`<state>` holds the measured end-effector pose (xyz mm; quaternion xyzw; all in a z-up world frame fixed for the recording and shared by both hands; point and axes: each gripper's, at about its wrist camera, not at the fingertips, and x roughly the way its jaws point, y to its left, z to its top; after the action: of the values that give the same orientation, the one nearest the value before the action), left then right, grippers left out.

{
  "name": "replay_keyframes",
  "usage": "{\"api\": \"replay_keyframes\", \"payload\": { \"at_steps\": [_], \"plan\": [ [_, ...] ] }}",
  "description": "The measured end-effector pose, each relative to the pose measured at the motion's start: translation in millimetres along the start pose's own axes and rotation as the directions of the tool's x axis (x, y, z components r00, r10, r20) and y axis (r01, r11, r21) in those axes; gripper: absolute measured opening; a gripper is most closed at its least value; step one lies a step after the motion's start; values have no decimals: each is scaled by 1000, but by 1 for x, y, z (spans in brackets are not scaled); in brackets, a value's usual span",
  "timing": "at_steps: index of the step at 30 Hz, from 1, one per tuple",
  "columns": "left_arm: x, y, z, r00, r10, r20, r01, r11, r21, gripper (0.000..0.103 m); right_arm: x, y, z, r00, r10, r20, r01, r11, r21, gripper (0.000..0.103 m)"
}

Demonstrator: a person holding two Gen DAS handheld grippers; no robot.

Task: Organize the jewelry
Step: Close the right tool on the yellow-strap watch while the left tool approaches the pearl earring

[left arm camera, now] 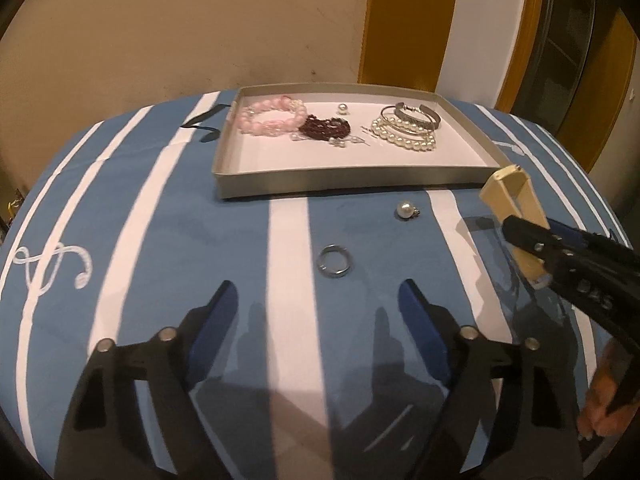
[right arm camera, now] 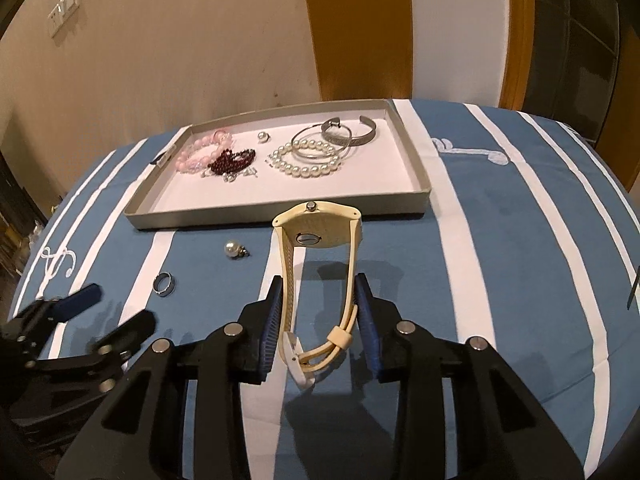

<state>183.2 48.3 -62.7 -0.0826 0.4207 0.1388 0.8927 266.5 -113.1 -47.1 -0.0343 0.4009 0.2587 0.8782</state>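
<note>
A shallow grey tray (left arm camera: pixel 344 182) (right arm camera: pixel 280 210) at the back of the table holds a pink bead bracelet (left arm camera: pixel 272 120), a dark red bead bracelet (left arm camera: pixel 328 127), a pearl bracelet (right arm camera: pixel 308 162), silver bangles (right arm camera: pixel 348 134) and small earrings. A silver ring (left arm camera: pixel 334 266) (right arm camera: pixel 164 284) and a pearl earring (left arm camera: pixel 405 210) (right arm camera: pixel 232 249) lie on the cloth before the tray. My right gripper (right arm camera: pixel 318 292) is shut on a cream wristwatch (right arm camera: pixel 318 228) (left arm camera: pixel 514 200), held above the cloth near the tray's front edge. My left gripper (left arm camera: pixel 318 300) is open and empty, just behind the ring.
The table wears a blue cloth with white stripes (left arm camera: pixel 288 320). A black ribbon (left arm camera: pixel 202 126) lies left of the tray. A beige wall and a yellow-framed doorway (left arm camera: pixel 412 20) stand behind the table.
</note>
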Motion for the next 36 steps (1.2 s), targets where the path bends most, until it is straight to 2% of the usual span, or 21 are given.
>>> {"api": "replay_keyframes", "payload": {
  "at_steps": [2, 7, 15, 24, 36],
  "plan": [
    [6, -5, 1, 1000, 6, -6, -6, 1000, 7, 73, -1, -2, 1, 1000, 3, 7, -3, 1000, 4, 36],
    [13, -9, 2, 1000, 15, -15, -15, 1000, 15, 73, 4, -1, 1, 1000, 10, 1, -10, 1000, -8, 36],
    [-3, 18, 6, 1000, 24, 6, -24, 999, -27, 74, 15, 7, -2, 1000, 1, -30, -2, 1000, -29, 37],
    [-20, 52, 4, 999, 49, 22, -47, 995, -83, 77, 22, 1, -4, 998, -45, -43, 45, 999, -4, 37],
    [-37, 58, 4, 998, 53, 45, -49, 995, -86, 79, 19, -2, -6, 997, -55, -45, 55, 998, -1, 37]
  ]
}}
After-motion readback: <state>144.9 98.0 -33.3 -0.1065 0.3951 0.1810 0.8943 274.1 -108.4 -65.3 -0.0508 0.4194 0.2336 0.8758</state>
